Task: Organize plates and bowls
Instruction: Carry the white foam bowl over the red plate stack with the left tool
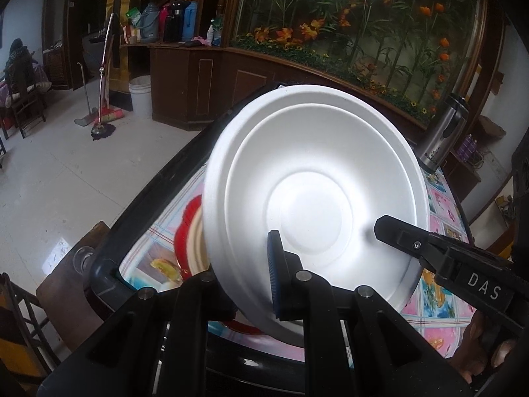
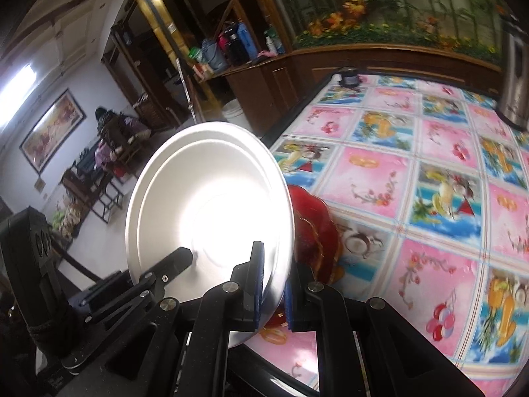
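Note:
A white foam bowl is held tilted on edge above the table's near corner; it also shows in the right wrist view. My left gripper is shut on its rim, one blue-padded finger inside the bowl. My right gripper is shut on the rim from the other side, with the bowl's edge between its pads. My right gripper's finger shows in the left wrist view, inside the bowl. Red plates lie stacked on the table behind the bowl, with a red and cream stack partly hidden.
The table has a pink and blue fruit-pattern cloth and a black rim. A steel flask stands at its far side. A small dark jar sits at the far corner. A wooden chair stands left of the table.

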